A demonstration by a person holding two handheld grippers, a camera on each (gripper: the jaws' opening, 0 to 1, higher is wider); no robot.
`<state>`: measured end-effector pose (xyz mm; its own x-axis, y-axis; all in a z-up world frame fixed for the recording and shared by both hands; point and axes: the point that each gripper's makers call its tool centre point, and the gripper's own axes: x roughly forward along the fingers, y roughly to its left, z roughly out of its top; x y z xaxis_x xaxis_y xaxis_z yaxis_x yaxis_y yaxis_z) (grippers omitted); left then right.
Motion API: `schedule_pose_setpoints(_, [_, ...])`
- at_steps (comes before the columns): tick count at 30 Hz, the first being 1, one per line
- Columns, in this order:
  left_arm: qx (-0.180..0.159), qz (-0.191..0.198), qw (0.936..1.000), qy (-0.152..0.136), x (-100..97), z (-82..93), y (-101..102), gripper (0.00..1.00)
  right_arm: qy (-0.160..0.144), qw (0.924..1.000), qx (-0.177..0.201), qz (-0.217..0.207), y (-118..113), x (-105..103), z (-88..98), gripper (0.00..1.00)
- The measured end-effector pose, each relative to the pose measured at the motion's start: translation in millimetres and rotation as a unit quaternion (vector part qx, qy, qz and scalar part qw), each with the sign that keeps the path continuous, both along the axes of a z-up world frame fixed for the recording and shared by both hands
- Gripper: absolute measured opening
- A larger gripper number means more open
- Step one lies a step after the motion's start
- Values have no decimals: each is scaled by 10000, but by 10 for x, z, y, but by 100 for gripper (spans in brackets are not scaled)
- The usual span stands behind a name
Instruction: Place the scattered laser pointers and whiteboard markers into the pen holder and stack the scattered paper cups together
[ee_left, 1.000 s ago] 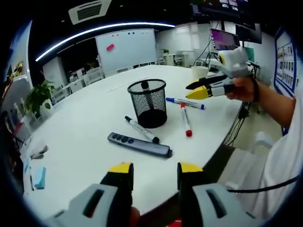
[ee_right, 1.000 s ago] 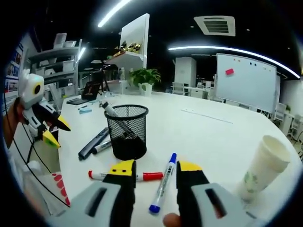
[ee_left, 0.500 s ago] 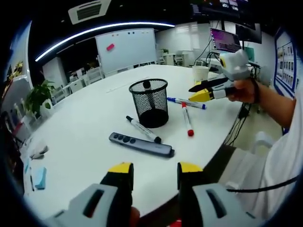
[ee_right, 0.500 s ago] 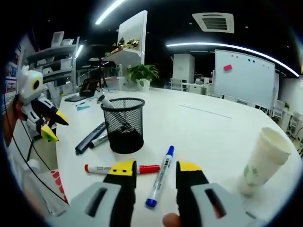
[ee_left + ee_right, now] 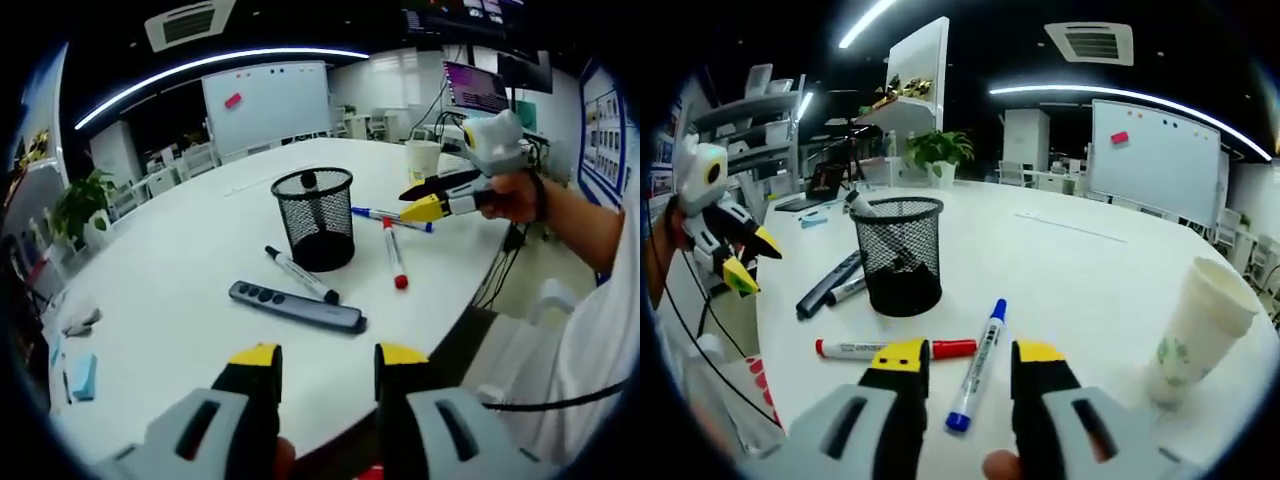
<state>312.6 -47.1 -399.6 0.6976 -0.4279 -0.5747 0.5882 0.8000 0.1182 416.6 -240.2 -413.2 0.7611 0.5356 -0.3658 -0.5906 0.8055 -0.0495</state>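
1. Table point(image 5: 190, 250): white, round-edged; bears every item below.
2. Pen holder point(image 5: 900, 255): black mesh, upright, mid-table, with one marker already leaning inside.
3. Paper cup point(image 5: 1195, 335): a stack standing upright, well apart from the holder.
4. Laser pointer point(image 5: 295, 306): dark, flat, lying beside the black marker point(image 5: 300, 273) near the holder.
5. Blue marker point(image 5: 976, 365): flat, running between the right gripper's jaws in the right gripper view; red marker point(image 5: 895, 349) touching or just beside it.
6. Right gripper point(image 5: 965, 368): jaws apart, empty, poised over the blue marker.
7. Left gripper point(image 5: 318, 357): jaws apart, empty, short of the laser pointer.
8. Step judged: marker collection; next move calls for lowering and closing on the blue marker.
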Motion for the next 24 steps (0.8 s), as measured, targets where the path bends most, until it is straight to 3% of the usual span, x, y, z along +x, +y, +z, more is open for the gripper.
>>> schedule_pose_setpoints(24, [17,98,10000,0,-48,20,55,38,132,9999,-16,-71,-48,-8,-123,29])
